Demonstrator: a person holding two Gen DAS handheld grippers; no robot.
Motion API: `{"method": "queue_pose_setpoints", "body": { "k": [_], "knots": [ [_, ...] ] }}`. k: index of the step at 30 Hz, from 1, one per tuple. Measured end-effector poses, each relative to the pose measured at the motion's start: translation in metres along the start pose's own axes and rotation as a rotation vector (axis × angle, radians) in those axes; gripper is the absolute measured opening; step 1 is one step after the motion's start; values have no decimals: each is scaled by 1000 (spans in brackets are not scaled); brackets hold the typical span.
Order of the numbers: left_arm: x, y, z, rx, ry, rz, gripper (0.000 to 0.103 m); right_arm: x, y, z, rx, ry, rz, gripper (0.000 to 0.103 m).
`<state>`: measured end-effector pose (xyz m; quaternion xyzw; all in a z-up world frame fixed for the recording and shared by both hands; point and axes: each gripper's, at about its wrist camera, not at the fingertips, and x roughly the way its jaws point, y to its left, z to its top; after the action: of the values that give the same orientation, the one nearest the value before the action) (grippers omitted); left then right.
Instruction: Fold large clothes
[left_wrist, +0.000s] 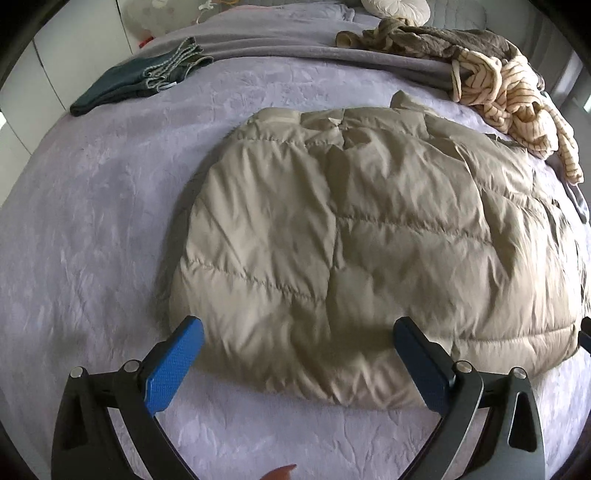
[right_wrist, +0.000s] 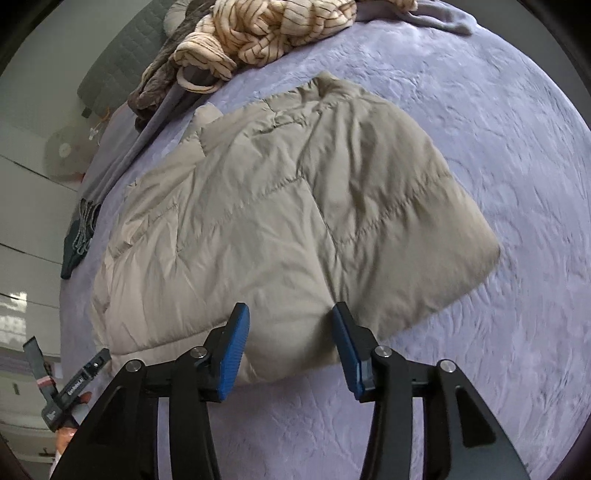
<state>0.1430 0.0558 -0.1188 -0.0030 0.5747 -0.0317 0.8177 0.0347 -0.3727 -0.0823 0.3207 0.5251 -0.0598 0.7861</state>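
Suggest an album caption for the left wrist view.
Open left gripper above a beige quilted puffer jacket laid on a lilac bedspread.

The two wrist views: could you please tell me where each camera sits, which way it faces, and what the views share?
Left wrist: sits on the left gripper, tilted steeply down at the beige puffer jacket on the lilac bedspread; jaws wide open, with a fingertip at the bottom edge.
Right wrist: sits on the right gripper, looking down across the jacket's near edge; jaws open, left gripper's body at lower left.
Shared: jacket, bedspread, striped garment, folded dark green garment.
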Motion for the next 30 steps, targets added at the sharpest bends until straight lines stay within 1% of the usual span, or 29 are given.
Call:
{"method": "queue_pose_setpoints", "body": {
  "k": [3, 6, 8, 9, 10, 11, 13, 15, 17, 18, 19, 20, 21, 24, 28, 29, 30],
  "knots": [
    [-3, -1, -3, 0, 9, -12, 103, -3, -1, -7, 16, 3, 12, 59],
    [-4, 0, -8, -5, 21, -20, 103, -4, -3, -17, 32, 16, 24, 60],
    [-2, 2, -10, -16, 34, -28, 103, 1, -7, -22, 51, 39, 44, 67],
    [-1, 4, -12, -29, 42, -28, 103, 4, -9, -25, 64, 49, 57, 72],
    [0, 5, -14, -38, 39, -19, 103, 6, -11, -26, 80, 57, 73, 78],
    [0, 7, -16, -41, 34, -3, 103, 10, -14, -28, 103, 66, 95, 81],
    [1, 8, -19, -41, 37, 8, 103, 14, -19, -31, 138, 74, 114, 82],
    [4, 11, -22, -54, 53, -8, 103, 18, -24, -33, 178, 82, 129, 82],
    [6, 16, -25, -72, 79, -53, 103, 20, -29, -34, 212, 82, 146, 82],
    [7, 19, -26, -86, 88, -78, 103, 20, -31, -34, 221, 81, 151, 83],
    [8, 21, -27, -102, 95, -102, 103, 20, -33, -34, 228, 80, 157, 92],
    [9, 24, -28, -121, 98, -125, 103, 20, -34, -33, 233, 78, 163, 95],
    [9, 26, -30, -138, 99, -142, 103, 20, -35, -32, 237, 73, 170, 103],
    [12, 32, -33, -186, 106, -208, 103, 20, -36, -29, 259, 63, 194, 103],
    [22, 45, -43, -310, 129, -370, 103, 25, -40, -24, 299, 52, 237, 103],
    [26, 49, -46, -347, 132, -404, 103, 26, -42, -23, 312, 51, 251, 103],
    [28, 52, -48, -369, 133, -421, 103, 29, -44, -21, 331, 48, 274, 103]
  ]
}}
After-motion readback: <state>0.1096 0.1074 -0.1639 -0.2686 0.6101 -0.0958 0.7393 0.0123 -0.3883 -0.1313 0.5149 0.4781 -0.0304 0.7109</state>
